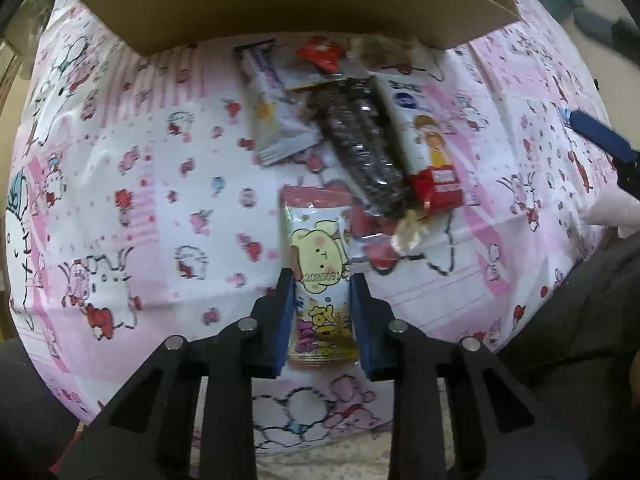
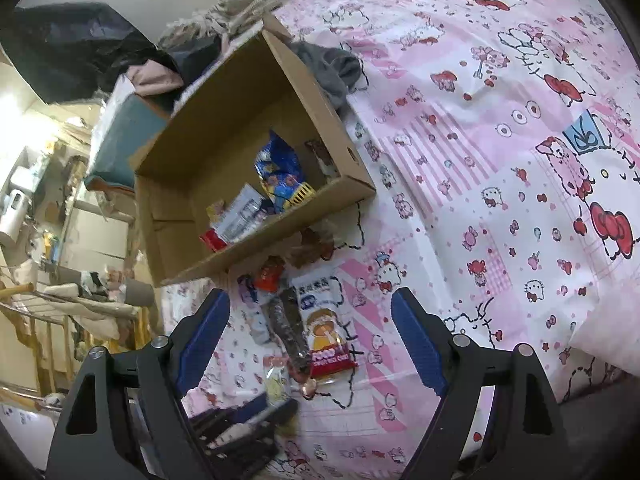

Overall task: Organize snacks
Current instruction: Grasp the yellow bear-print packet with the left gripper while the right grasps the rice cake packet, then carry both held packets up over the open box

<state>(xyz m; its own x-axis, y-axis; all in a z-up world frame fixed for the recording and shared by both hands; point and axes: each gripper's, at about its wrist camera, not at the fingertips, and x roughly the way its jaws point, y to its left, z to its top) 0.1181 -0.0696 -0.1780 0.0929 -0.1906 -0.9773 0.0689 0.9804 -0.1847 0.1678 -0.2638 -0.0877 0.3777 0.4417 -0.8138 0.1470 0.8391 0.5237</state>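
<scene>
Pink cartoon bedsheet (image 1: 160,184) under me: my left gripper (image 1: 322,280) is clamped on the bear packet (image 1: 320,248), my right gripper (image 2: 310,312) gapes empty near the box (image 2: 224,128).

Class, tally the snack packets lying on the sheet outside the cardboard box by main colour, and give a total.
White: 2, purple-printed packet, rice cracker packet
Red: 1, red packet
Dark: 1, long dark packet
Yellow: 1, bear packet, between the left hand-held gripper fingers
Brownish: 1, blurred packet by the box
Gold-clear: 1, small sweet
Total: 7
</scene>
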